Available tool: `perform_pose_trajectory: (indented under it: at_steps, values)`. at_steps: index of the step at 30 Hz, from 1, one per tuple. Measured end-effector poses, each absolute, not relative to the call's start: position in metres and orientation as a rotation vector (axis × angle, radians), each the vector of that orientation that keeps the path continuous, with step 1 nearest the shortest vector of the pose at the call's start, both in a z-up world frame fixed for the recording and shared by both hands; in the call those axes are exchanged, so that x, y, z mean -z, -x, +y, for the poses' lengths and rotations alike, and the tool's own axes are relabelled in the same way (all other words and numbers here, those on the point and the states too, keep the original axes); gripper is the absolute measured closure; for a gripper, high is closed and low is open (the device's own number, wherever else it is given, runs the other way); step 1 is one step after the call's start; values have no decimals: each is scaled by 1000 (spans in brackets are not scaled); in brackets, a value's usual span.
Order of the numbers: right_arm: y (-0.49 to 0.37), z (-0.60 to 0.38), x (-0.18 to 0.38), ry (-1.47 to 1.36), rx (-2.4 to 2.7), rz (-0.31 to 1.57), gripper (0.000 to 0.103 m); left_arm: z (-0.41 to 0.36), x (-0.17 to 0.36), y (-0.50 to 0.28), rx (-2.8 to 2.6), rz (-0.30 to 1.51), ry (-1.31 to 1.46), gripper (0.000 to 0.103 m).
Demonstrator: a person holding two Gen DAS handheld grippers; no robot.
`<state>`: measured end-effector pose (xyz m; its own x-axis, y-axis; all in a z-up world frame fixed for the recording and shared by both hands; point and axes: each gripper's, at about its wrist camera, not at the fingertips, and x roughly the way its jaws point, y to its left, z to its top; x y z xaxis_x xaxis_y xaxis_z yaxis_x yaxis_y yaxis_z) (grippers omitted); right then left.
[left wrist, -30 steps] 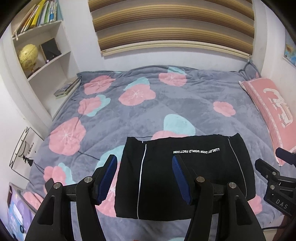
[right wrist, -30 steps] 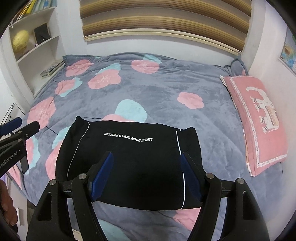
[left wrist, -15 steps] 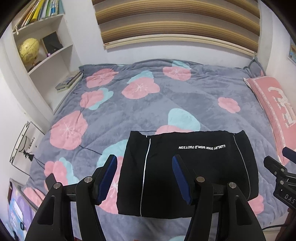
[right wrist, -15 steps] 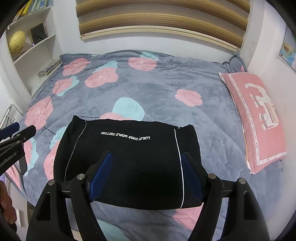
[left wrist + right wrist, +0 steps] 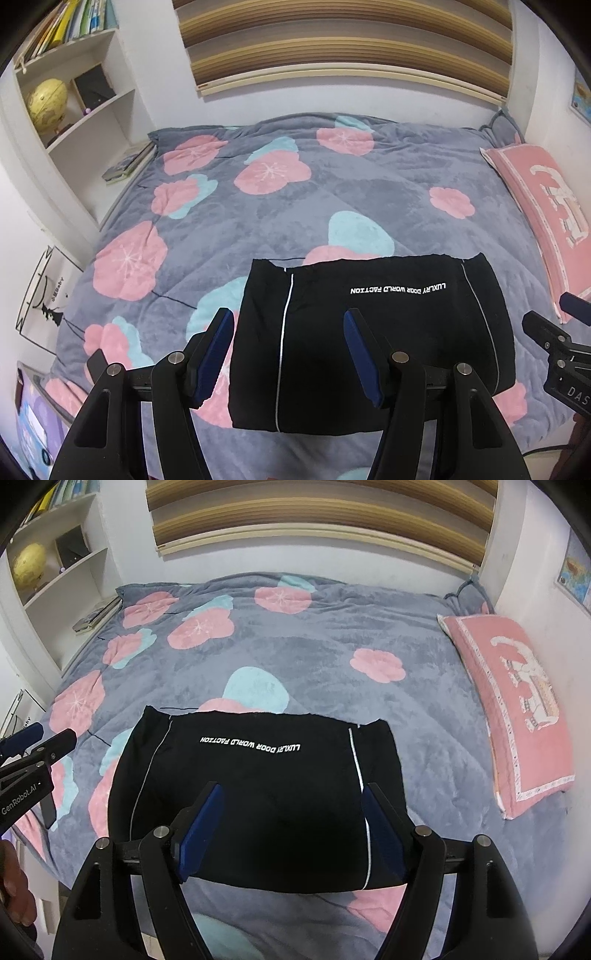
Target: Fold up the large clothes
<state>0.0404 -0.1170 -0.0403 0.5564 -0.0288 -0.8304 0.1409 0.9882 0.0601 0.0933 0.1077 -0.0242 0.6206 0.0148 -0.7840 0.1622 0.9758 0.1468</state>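
A black garment (image 5: 369, 343) with white piping and white lettering lies folded into a flat rectangle near the front edge of the bed; the right wrist view shows the garment (image 5: 258, 794) too. My left gripper (image 5: 290, 317) hovers above its left part, open, with nothing between its blue pads. My right gripper (image 5: 291, 794) hovers over the garment's right half, open and holding nothing. The right gripper's tip shows at the right edge of the left wrist view, and the left gripper's tip at the left edge of the right wrist view.
The bed carries a grey blanket (image 5: 295, 206) with pink and teal flowers. A pink pillow (image 5: 517, 701) lies along its right side against the wall. White shelves (image 5: 74, 110) with books and a globe stand at the left. A person's hand (image 5: 14, 890) shows bottom left.
Both views have shifted slightly, so the garment sits a little lower and nearer in the frames. The garment itself lies as before, and both grippers stay open.
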Motion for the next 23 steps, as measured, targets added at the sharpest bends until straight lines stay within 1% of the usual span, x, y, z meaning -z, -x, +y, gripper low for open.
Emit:
perform_pose_trajectory:
  at_steps: [15, 18, 21, 23]
  values:
    - [-42, -117, 48, -136, 77, 996, 24, 108, 26, -95, 83, 896, -235, 40]
    - [-41, -119, 49, -136, 84, 995, 24, 108, 25, -94, 74, 873, -254, 40]
    - [-42, -121, 50, -134, 71, 998, 24, 108, 20, -89, 52, 804, -273, 40]
    - [-43, -121, 51, -130, 71, 1000, 24, 109, 18, -91, 68, 804, -263, 40]
